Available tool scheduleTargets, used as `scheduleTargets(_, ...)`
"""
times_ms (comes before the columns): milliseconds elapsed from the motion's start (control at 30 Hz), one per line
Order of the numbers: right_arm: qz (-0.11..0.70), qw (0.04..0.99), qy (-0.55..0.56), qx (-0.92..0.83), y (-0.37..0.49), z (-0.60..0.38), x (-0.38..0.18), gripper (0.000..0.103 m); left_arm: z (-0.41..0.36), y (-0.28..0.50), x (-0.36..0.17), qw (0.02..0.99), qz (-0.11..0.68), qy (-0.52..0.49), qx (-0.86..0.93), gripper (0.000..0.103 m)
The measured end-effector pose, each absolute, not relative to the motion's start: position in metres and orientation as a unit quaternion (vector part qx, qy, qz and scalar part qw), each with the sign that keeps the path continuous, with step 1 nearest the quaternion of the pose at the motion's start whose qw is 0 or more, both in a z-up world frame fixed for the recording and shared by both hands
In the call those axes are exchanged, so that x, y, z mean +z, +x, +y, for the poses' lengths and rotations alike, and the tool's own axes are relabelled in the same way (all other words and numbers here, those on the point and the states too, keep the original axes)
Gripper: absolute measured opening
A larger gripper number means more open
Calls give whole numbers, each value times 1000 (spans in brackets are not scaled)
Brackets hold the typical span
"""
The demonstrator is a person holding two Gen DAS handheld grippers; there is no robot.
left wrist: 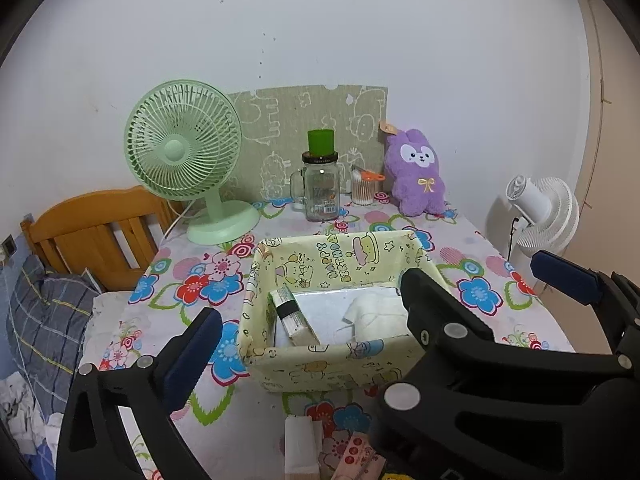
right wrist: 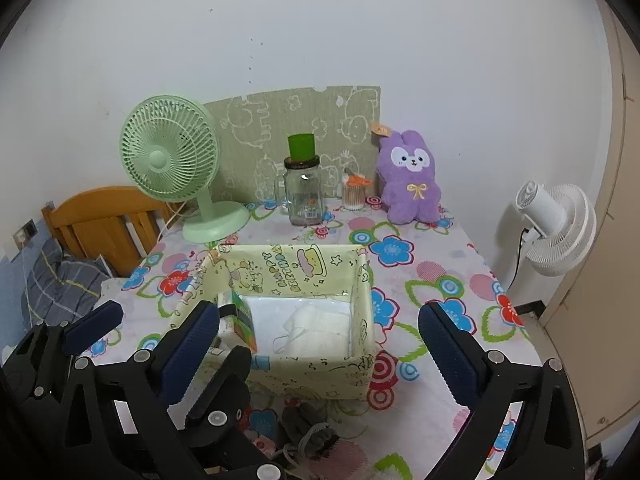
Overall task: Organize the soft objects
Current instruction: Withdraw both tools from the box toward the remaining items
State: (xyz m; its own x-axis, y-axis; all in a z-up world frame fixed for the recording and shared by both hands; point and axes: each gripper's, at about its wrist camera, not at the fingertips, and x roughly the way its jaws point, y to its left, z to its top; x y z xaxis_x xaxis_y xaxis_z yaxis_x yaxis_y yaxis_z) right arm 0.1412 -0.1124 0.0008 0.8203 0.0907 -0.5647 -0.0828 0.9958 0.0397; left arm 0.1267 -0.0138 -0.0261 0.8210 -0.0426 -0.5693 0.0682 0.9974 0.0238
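One carton (left wrist: pixel 294 318) leans lengthwise inside box (left wrist: pixel 316 368).

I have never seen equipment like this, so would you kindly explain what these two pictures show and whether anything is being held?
There is no robot here: a person holds a two-finger gripper in each hand, and each gripper carries a wide-angle camera looking along its fingers. One picture is from the left gripper, the other from the right gripper; each also catches the other gripper at its edge. Both are open and hold nothing. Ahead, on a flowered table, sits a yellow box containing a white cloth and a small carton. Behind it stand a green fan, a jar, a cotton-swab pot and a purple plush. More small items lie near the front edge, too cut off to name.
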Motion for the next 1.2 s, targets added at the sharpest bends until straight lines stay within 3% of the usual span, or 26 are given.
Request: scheduleTargets(1200,253,966,3,56,55,-118,13,103,-24,40,-17,968,250,16,-20,103)
